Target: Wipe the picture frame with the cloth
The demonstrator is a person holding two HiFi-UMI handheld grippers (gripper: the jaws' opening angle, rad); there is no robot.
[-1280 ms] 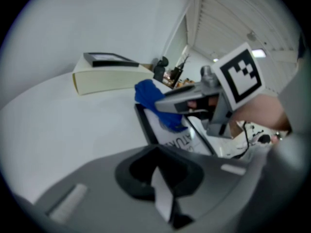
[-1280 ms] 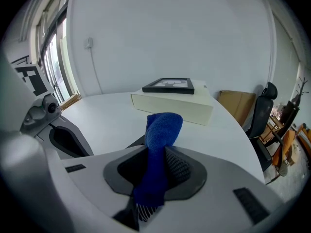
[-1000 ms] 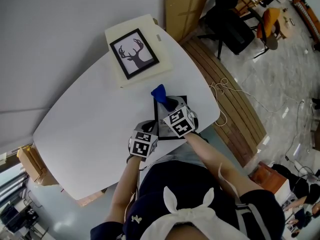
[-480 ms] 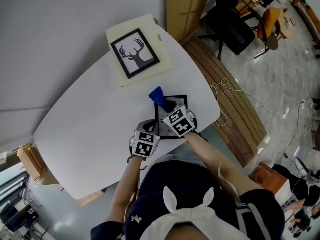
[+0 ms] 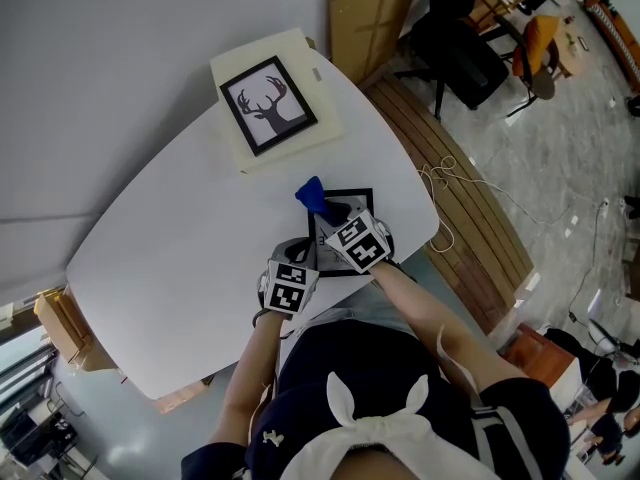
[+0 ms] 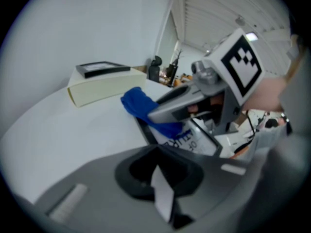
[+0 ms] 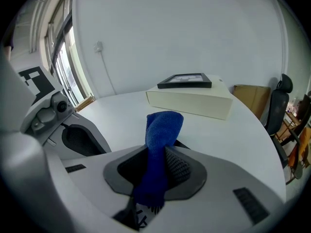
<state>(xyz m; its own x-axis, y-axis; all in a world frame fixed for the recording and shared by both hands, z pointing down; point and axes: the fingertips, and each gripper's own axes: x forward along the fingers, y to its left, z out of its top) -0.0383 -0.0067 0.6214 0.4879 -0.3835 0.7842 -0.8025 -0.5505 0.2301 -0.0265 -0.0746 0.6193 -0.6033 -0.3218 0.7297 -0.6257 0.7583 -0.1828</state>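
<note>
Cloth [image 7: 163,130] pinched in right tool [image 7: 156,178], over picture frame [image 5: 361,199]

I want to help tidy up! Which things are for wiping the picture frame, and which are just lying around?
For the job:
blue cloth, pinched in the right gripper
black picture frame, flat on the white table
left gripper, shut on a white strip

Just lying about:
deer picture on the cream box
office chair
cardboard sheet

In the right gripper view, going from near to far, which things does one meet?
Blue cloth clamped in the right gripper → white table top → cream rectangular box → black picture frame lying on that box → white wall.
</note>
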